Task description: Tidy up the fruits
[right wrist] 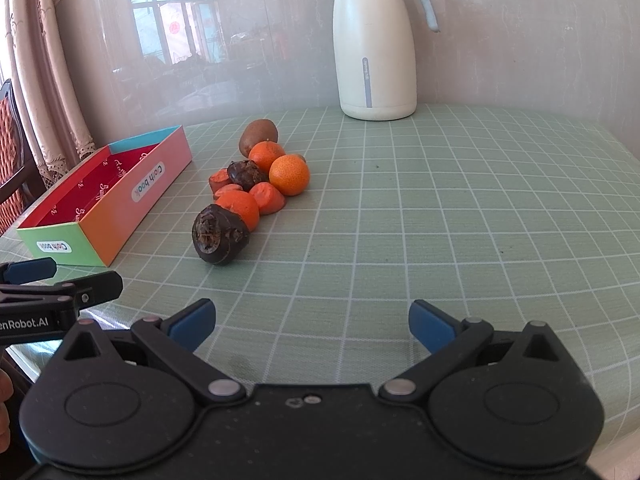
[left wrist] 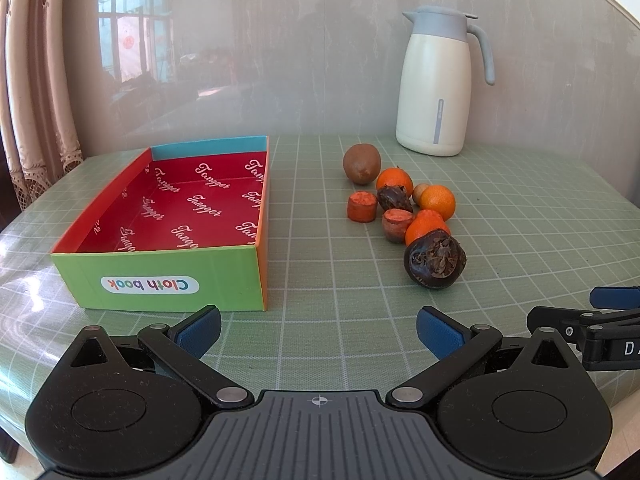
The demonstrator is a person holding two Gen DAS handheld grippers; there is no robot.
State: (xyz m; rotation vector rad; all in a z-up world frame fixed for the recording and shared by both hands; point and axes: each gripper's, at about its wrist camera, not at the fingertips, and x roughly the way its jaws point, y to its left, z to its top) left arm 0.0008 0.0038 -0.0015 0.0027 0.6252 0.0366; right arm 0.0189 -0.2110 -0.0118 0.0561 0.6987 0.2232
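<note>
Nothing is yet moved: the left gripper [left wrist: 318,330] and right gripper [right wrist: 312,324], both spread empty, are held low in frame. The dark round fruit [right wrist: 219,235] at centre left must be grasped for the empty red-lined cardboard box [left wrist: 160,280].

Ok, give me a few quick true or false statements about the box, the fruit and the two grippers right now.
1. The box already holds fruit. False: it is empty.
2. The left gripper is open and holds nothing. True.
3. The kiwi lies at the far end of the fruit cluster, toward the jug. True.
4. The right gripper is shut on a tangerine. False: it is open and empty.
5. The jug lies tipped over. False: it stands upright.
</note>
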